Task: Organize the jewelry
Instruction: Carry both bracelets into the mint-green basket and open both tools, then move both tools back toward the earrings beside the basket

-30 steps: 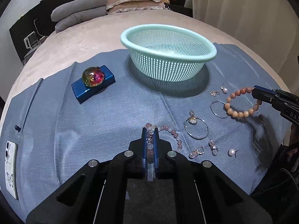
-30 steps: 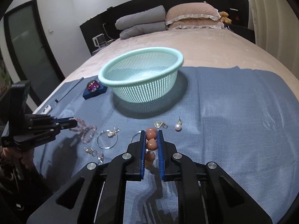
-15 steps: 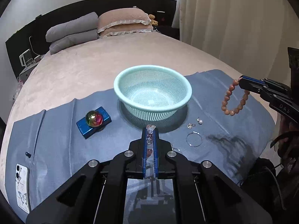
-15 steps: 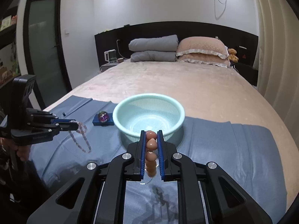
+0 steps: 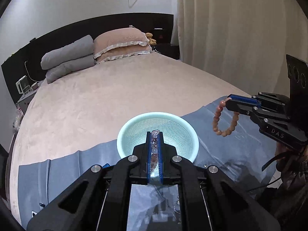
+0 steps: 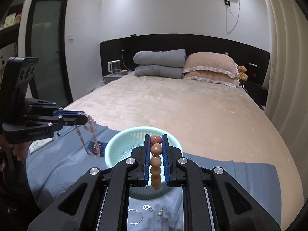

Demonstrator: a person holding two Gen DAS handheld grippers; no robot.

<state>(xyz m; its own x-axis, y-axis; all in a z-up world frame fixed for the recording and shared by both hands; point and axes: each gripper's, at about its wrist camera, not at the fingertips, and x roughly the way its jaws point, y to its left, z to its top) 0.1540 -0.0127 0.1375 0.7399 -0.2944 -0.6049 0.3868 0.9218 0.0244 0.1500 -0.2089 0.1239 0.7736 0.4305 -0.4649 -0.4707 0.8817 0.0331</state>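
Both grippers hang in the air above a blue cloth point(image 5: 77, 165) spread across the near end of a wide bed point(image 6: 182, 107), with bare bedspread stretching away to the pillows point(image 6: 209, 65) and headboard. The mint basket point(image 5: 123, 134) sits on the cloth, mouth up, and each wrist view looks down over it. The cloth's far edge runs just behind the basket; a curtain point(image 5: 240, 38) closes the right side of the room.

The left gripper point(image 5: 155, 134) has its jaws clamped on a pale pink bracelet point(image 6: 90, 132) — in its own view the beads run in a line between the blue pads, along the fingers. From the right wrist view that bracelet dangles as a long loop, long axis roughly vertical, its low end in front of a blue box point(image 6: 96, 147) with a shiny ball on it, to the left of the basket.

The right gripper point(image 6: 156, 140) is closed on an orange bead bracelet point(image 5: 225, 121); its beads stack in a column between the pads. Seen from the left, it hangs as a round loop beneath the fingertips, above the cloth to the right of the basket and clear of its rim.

Small pieces lie on the cloth near the grippers: a thin hoop point(image 6: 136, 217) and pearl earrings point(image 6: 160, 212).
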